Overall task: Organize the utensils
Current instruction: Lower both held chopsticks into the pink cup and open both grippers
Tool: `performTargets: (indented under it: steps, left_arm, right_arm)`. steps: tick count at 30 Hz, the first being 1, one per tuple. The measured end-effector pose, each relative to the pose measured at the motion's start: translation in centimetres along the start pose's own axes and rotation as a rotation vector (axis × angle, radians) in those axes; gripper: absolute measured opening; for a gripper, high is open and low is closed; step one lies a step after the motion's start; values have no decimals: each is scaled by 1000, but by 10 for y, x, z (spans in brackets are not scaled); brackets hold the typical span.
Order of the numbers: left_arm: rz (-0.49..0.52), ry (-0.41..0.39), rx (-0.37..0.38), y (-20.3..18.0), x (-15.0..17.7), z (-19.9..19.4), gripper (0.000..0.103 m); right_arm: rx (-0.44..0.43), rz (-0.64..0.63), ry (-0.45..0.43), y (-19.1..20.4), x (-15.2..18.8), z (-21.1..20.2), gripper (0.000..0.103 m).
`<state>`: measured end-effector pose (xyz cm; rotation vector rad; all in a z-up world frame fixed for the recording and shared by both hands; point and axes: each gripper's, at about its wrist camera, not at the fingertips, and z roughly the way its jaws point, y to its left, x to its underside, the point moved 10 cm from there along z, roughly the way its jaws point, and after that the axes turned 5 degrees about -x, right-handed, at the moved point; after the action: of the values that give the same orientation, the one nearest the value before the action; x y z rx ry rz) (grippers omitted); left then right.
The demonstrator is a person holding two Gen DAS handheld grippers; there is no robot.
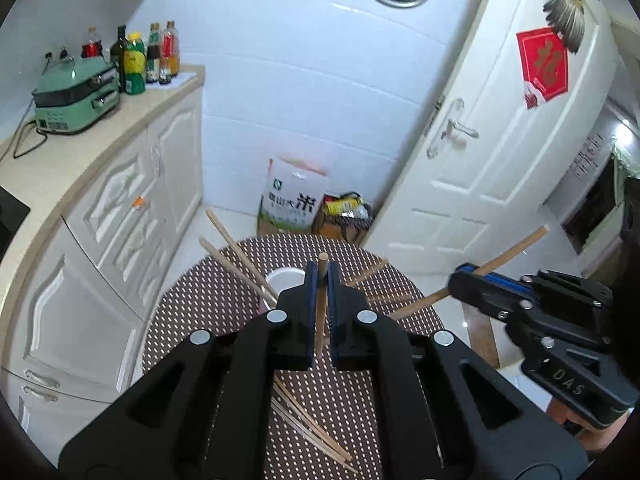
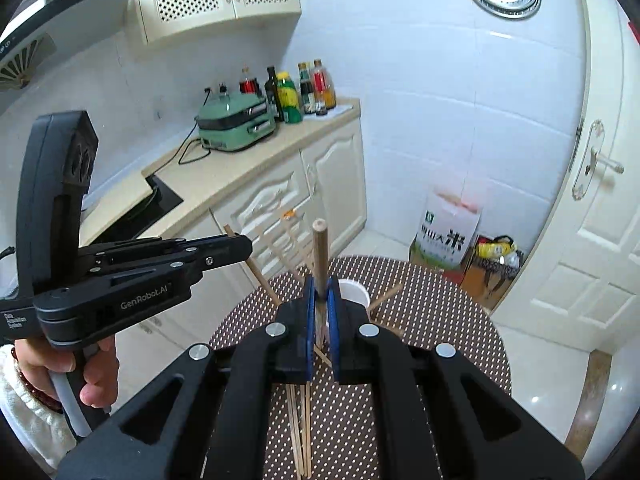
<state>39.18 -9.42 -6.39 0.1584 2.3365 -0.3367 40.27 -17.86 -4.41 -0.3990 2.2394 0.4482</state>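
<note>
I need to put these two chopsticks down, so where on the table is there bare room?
The polka-dot table is bare on its right side, toward the door. Crowded: the middle near edge with loose chopsticks, and around the white cup.

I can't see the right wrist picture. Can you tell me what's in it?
The right gripper is shut on one wooden chopstick, held upright above a round dotted table. More chopsticks lie on the table near a white cup. On the left, the left gripper holds another chopstick.
</note>
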Motion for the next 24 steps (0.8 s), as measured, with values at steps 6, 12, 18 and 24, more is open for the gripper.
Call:
performTargets:
  steps: [6,12,18,24]
  left_arm:
    - [-27,-51,-35,9,-24,1,5]
    - [-51,-84,-64,15,-41,12,5]
    - [-56,-104,-90,19,-55,28,5]
    - [-51,-81,-120,23,-59,55,5]
  right_arm:
    - [19,-5,-45,-7,-20,-2,5]
    - [31,5,-52,-16,-29,12,5]
    - [42,13,-35,-27,-30,31,5]
    - [48,24,-7,-36,-29,53,5]
